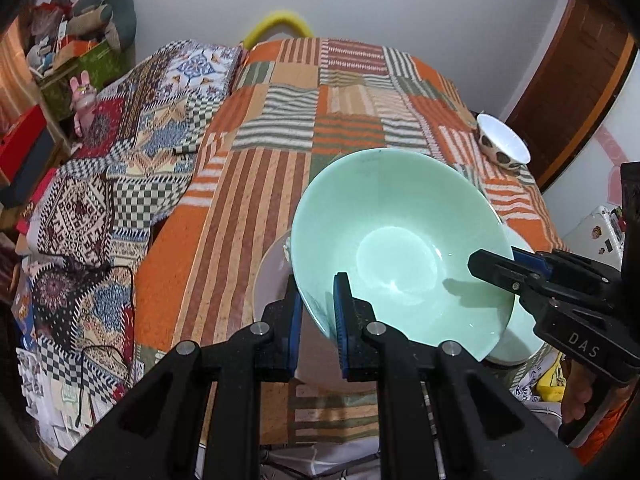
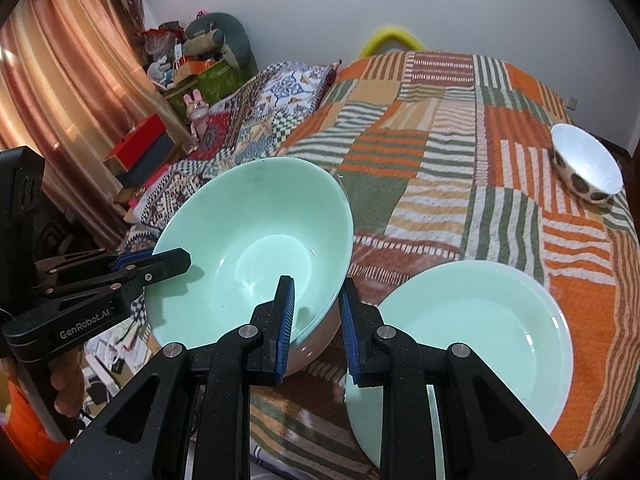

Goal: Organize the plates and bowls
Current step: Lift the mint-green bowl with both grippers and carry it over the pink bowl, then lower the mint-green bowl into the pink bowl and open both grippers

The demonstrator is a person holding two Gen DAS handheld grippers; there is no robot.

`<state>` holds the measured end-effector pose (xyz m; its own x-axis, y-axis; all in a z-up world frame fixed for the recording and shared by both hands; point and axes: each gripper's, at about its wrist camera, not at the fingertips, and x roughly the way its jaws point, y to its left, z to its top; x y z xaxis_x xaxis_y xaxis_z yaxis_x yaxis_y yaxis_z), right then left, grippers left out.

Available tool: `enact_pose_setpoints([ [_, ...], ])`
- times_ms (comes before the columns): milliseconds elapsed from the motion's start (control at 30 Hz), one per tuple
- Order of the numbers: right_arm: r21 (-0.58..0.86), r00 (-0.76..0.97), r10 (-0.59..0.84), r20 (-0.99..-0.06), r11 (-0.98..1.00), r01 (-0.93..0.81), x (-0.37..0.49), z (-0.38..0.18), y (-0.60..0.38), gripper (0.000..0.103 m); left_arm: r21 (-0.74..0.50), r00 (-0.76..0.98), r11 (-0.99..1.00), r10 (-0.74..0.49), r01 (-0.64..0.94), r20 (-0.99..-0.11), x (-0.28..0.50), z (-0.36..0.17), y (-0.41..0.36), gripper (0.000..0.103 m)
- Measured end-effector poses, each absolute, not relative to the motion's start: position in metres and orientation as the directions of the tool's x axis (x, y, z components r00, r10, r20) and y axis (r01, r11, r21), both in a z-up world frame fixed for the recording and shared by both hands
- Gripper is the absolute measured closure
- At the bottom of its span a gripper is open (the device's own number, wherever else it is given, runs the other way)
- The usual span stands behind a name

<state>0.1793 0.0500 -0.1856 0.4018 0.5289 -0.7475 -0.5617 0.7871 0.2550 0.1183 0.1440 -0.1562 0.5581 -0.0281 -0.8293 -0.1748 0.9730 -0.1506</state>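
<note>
A large mint-green bowl [image 1: 400,240] [image 2: 256,240] hangs tilted above the striped bedspread [image 1: 248,216]. My left gripper [image 1: 318,308] [image 2: 172,264] is shut on its near-left rim. My right gripper [image 2: 316,304] [image 1: 492,264] is shut on the opposite rim, one finger inside the bowl and one outside. A mint-green plate [image 2: 480,340] lies flat on the bed just right of the bowl; in the left wrist view only the plate's edge [image 1: 516,354] shows under the bowl. A small white bowl with dark spots [image 2: 586,164] [image 1: 504,144] stands far right near the bed's edge.
A patterned blanket [image 1: 132,152] drapes the bed's left side. Boxes and soft toys [image 2: 200,60] are piled in the far left corner beside a curtain [image 2: 60,100]. A wooden door [image 1: 580,80] is at the right. The bed's near edge lies under both grippers.
</note>
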Motion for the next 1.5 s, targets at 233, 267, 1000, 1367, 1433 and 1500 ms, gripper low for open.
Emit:
enact_pose_setpoints([
  [233, 0.254, 0.370, 0.515, -0.773, 0.786, -0.564, 0.176, -0.199, 0.058, 0.082, -0.155, 0.516, 0.969, -0.033, -0.195, -0.856, 0.116, -0.178, 0.149, 0.089],
  [267, 0.254, 0.367, 0.514, -0.775, 0.786, -0.564, 0.176, -0.200, 0.059, 0.082, -0.156, 0.512, 0.968, -0.034, -0.197, -0.858, 0.116, -0.180, 0.150, 0.089],
  [1000, 0.249, 0.307, 0.487, -0.818, 0.779, -0.575, 0.184, -0.226, 0.078, 0.082, -0.153, 0.447, 0.961, -0.035, -0.231, -0.894, 0.122, -0.215, 0.164, 0.089],
  [1367, 0.211, 0.320, 0.470, -0.823, 0.776, -0.594, 0.185, -0.226, 0.082, 0.079, -0.137, 0.452, 0.961, -0.015, -0.239, -0.892, 0.128, -0.218, 0.166, 0.089],
  [1433, 0.201, 0.324, 0.464, -0.825, 0.775, -0.599, 0.185, -0.225, 0.083, 0.079, -0.140, 0.454, 0.961, -0.016, -0.239, -0.891, 0.128, -0.218, 0.167, 0.089],
  [1500, 0.182, 0.332, 0.453, -0.828, 0.776, -0.604, 0.184, -0.225, 0.085, 0.079, -0.138, 0.454, 0.960, -0.013, -0.242, -0.891, 0.128, -0.219, 0.167, 0.089],
])
